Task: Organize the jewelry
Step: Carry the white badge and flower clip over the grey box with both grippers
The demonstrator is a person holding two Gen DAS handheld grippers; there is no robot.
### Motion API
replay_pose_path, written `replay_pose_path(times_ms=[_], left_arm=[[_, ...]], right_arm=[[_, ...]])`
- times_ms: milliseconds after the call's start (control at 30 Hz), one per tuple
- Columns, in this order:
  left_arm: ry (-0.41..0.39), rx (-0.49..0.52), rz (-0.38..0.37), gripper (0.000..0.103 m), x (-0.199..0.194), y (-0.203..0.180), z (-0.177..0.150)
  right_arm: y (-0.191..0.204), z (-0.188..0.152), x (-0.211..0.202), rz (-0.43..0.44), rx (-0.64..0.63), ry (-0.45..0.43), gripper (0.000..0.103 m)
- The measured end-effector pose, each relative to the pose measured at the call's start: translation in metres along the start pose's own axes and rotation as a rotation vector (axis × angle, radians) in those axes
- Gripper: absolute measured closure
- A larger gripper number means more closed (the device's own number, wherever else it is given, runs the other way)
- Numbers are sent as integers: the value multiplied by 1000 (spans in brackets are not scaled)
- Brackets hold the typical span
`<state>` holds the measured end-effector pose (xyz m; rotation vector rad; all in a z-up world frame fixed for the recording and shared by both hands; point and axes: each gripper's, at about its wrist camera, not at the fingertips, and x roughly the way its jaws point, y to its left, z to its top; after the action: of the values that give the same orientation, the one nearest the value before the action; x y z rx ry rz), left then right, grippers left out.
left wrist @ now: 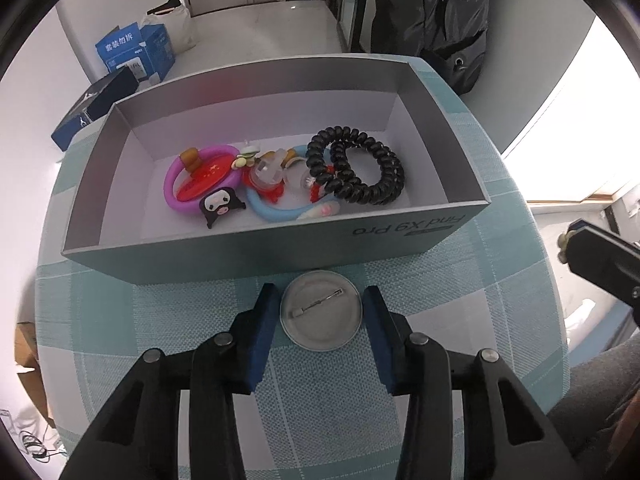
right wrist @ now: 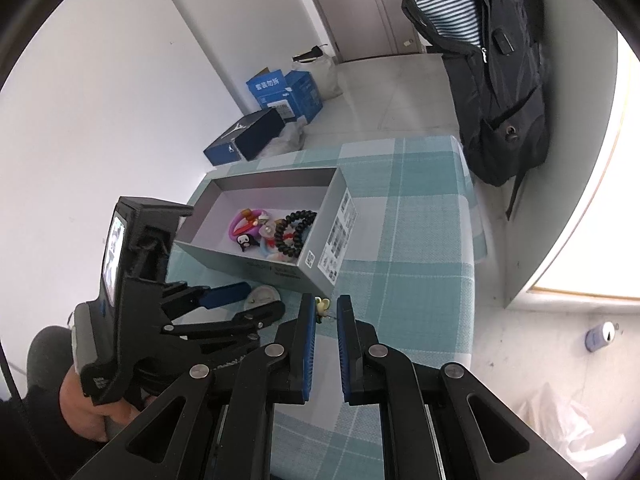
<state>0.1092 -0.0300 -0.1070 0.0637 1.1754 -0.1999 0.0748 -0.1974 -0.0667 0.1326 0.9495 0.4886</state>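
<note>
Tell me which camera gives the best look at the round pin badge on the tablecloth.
The left wrist view. There the pin badge lies face down, whole, with its clasp showing, between the left tool's blue pads. In the right wrist view the badge is small and partly covered by the left tool.

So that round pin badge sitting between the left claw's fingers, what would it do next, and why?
Probably lift the badge and carry it over the box's near wall. The left gripper has its blue pads against the badge's two sides, the badge lies face-down on the checked cloth just outside the box, and the other trinkets are already inside.
</note>
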Motion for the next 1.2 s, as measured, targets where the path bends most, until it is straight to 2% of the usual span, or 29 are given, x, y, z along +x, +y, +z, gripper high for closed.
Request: replay_pose_path(times_ms=[400,667,933,1200], left_arm=[[12,-42,-63,66,-4,9,-2],[-26,-72,-117,66,-22,22,-3],[-143,-119,-185,66,-65,35,-2],[-208,-189,-224,66,-80,56,16]], right_arm=[[0,0,5,-16,3,7,93],[8,2,9,-11,-8,7,93],[23,9,9,13,-25,-34,93],[44,27,15,83,-32,-48,93]])
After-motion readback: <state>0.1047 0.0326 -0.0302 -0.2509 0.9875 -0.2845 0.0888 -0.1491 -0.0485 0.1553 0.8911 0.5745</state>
